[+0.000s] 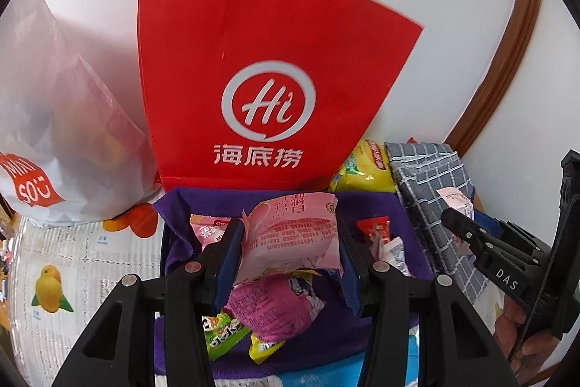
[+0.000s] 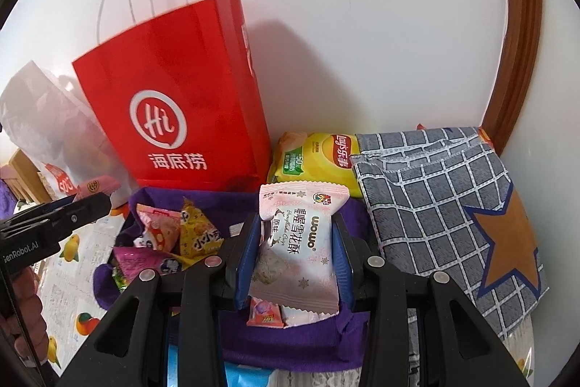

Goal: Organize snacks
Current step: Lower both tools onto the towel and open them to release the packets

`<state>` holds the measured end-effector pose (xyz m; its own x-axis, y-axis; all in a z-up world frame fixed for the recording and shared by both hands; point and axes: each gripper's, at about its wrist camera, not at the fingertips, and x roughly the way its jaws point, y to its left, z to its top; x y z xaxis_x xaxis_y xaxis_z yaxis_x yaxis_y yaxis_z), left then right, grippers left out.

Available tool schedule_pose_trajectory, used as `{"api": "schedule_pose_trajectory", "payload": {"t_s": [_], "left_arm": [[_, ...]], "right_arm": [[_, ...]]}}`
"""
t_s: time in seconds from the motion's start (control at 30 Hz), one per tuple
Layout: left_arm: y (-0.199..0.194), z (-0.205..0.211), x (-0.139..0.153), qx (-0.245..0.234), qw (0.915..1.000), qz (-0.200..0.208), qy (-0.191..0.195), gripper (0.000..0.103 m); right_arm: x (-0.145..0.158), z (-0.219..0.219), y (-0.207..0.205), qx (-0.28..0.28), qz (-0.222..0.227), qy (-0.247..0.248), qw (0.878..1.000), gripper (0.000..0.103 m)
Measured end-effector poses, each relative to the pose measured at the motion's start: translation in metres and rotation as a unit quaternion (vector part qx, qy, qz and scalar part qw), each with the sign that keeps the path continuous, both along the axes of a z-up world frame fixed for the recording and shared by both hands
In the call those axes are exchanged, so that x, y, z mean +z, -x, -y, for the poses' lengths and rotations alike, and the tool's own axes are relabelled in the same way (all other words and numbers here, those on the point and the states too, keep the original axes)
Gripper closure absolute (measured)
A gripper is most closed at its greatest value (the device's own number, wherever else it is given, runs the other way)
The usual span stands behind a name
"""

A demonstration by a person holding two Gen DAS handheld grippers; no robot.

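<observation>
My left gripper [image 1: 290, 243] is shut on a pink snack packet [image 1: 293, 234], held above a purple cloth-lined box [image 1: 384, 205] with several small snacks: a magenta packet [image 1: 272, 311], a green one [image 1: 221, 332], a red one [image 1: 375, 229]. My right gripper [image 2: 297, 256] is shut on a pale pink Wowo pastry packet [image 2: 301, 249] over the same purple box [image 2: 232, 205]. The right gripper also shows in the left wrist view [image 1: 467, 220]. The left gripper also shows in the right wrist view [image 2: 98, 198], still holding its pink packet [image 2: 98, 185].
A red paper bag [image 1: 268, 78] stands against the wall behind the box. A white plastic bag [image 1: 54, 118] is at left. A yellow Lay's chip bag [image 2: 315, 158] lies behind the box. A grey checked cloth bag [image 2: 446, 202] with an orange star is at right.
</observation>
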<state>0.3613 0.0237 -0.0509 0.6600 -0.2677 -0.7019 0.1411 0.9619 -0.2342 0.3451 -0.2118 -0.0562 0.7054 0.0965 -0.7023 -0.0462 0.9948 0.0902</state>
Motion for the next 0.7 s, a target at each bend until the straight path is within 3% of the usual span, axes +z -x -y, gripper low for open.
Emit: {"api": "schedule_pose_trajectory", "payload": {"t_s": [0.13,0.4,0.7], "left_arm": [[-0.009,-0.003,-0.009,0.010,0.9998,-0.005,-0.015,0.057],[-0.021,-0.016,-0.024,0.014,0.9994,-0.031,0.006,0.057],[-0.023,-0.010,-0.031,0.002,0.9989,-0.044,0.012,0.057]], "right_arm": [[-0.018,0.007,-0.012,-0.004,-0.017,0.000,1.000,0.065],[-0.037,0.018,-0.025,0.002,-0.043,0.000,0.999,0.065],[-0.051,-0.001,-0.028,0.034,-0.062,0.018,0.997,0.065]]}}
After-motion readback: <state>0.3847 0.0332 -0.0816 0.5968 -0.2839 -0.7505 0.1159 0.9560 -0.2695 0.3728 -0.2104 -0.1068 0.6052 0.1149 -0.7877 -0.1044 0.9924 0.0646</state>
